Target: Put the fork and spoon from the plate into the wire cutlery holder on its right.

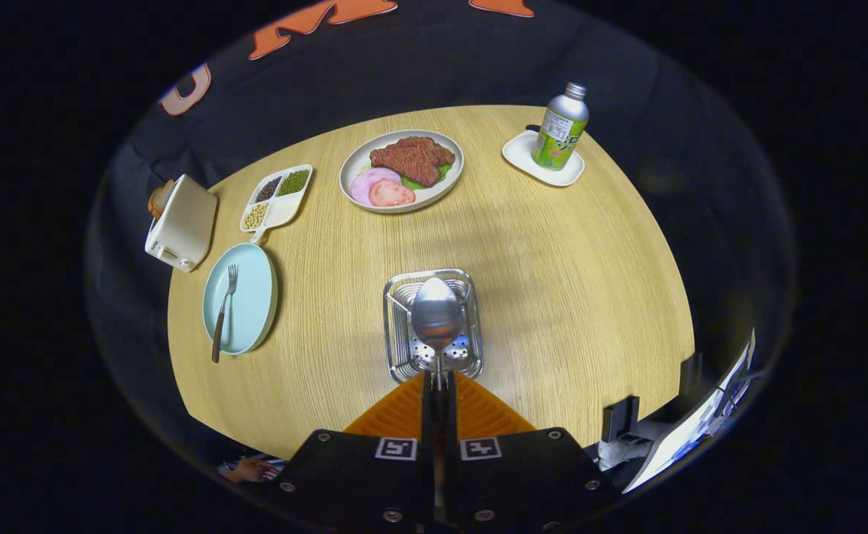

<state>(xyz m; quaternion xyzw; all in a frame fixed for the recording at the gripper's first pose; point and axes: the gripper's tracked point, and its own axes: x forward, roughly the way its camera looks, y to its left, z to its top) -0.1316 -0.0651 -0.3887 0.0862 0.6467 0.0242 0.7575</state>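
My gripper (438, 382) is shut on the handle of a metal spoon (437, 315), whose bowl sticks out ahead of the fingers. The spoon hangs right over the open top of the square wire cutlery holder (401, 348), which stands on the wooden table just beyond the fingertips. Well to the left of the holder lies a pale blue plate (252, 289). A fork (222, 315) with a dark handle rests on that plate, tines pointing away, handle end over the near rim.
Beyond the holder sits a plate of meat and ham slices (403, 169). A divided tray of beans (277, 196) and a white toaster (182, 222) stand at the far left. A green bottle (560, 127) stands on a white coaster (544, 159) at the far right.
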